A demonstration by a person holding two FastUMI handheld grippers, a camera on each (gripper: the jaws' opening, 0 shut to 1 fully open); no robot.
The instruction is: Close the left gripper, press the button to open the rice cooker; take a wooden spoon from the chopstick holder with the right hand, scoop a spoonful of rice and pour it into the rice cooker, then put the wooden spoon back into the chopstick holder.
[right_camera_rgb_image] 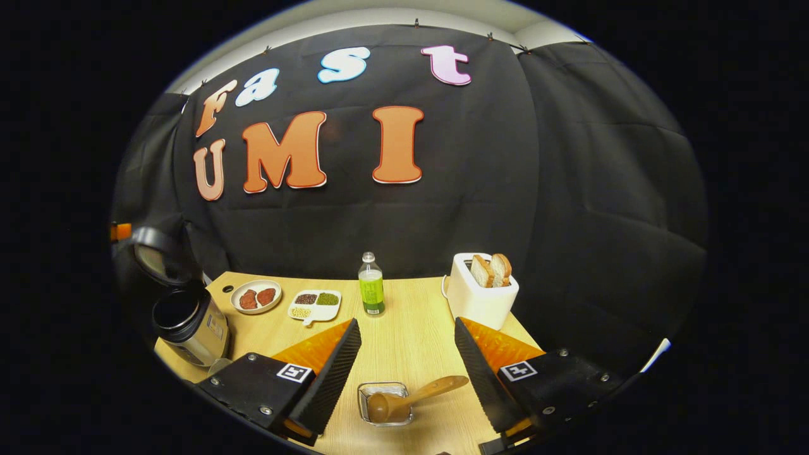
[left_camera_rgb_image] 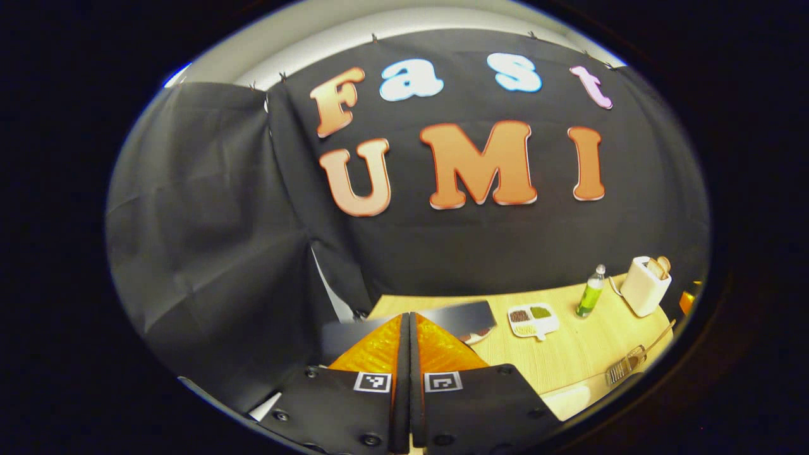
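Note:
The rice cooker [right_camera_rgb_image: 193, 325] stands at the table's left edge in the right gripper view, its lid [right_camera_rgb_image: 152, 253] raised and the dark pot open. A wooden spoon [right_camera_rgb_image: 414, 395] rests in the wire chopstick holder [right_camera_rgb_image: 385, 404], handle slanting up to the right. My right gripper [right_camera_rgb_image: 407, 354] is open above it, one finger on each side, touching nothing. My left gripper [left_camera_rgb_image: 409, 316] is shut with nothing between its fingers, held over the table's left end with a dark grey panel [left_camera_rgb_image: 458, 316] just behind the tips. The spoon and chopstick holder [left_camera_rgb_image: 626, 366] sit far right in the left gripper view.
A white toaster [right_camera_rgb_image: 483, 294] holding two bread slices stands at the back right. A green bottle [right_camera_rgb_image: 371, 287], a divided dish of grains [right_camera_rgb_image: 315, 305] and a plate of red pieces [right_camera_rgb_image: 256, 296] line the back. The wooden table [right_camera_rgb_image: 411, 322] ends at black cloth walls.

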